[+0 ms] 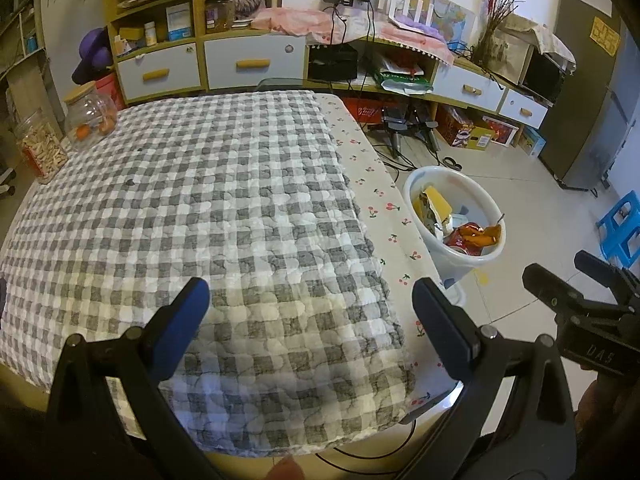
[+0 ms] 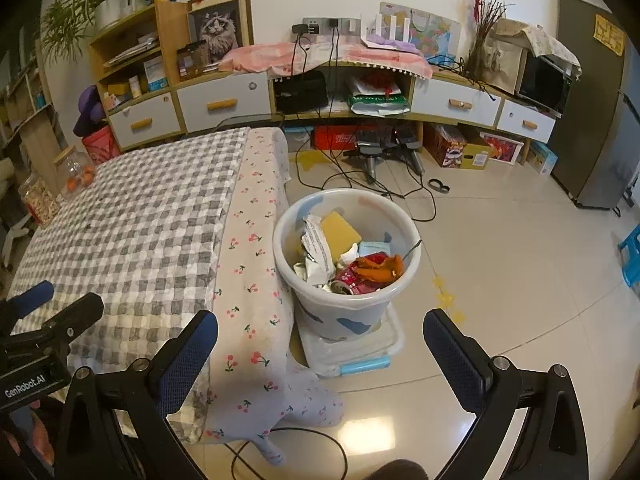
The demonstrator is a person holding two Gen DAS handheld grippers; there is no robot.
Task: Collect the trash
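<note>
A white plastic bin (image 2: 344,308) stands on the floor beside the table and holds trash: a yellow sponge (image 2: 340,234), crumpled paper (image 2: 316,248), a red can (image 2: 356,276) and orange peel (image 2: 380,266). It also shows in the left wrist view (image 1: 452,256). My left gripper (image 1: 310,300) is open and empty over the near end of the checked tablecloth (image 1: 200,208). My right gripper (image 2: 320,334) is open and empty, above the floor just short of the bin. No trash shows on the table.
Two glass jars (image 1: 90,116) stand at the table's far left corner. A cherry-print cloth (image 2: 256,264) hangs off the table's right edge. The bin sits on a white box lid (image 2: 360,354). Cables (image 2: 400,196) cross the floor before the cabinets (image 2: 452,108). A blue stool (image 1: 620,228) stands at the right.
</note>
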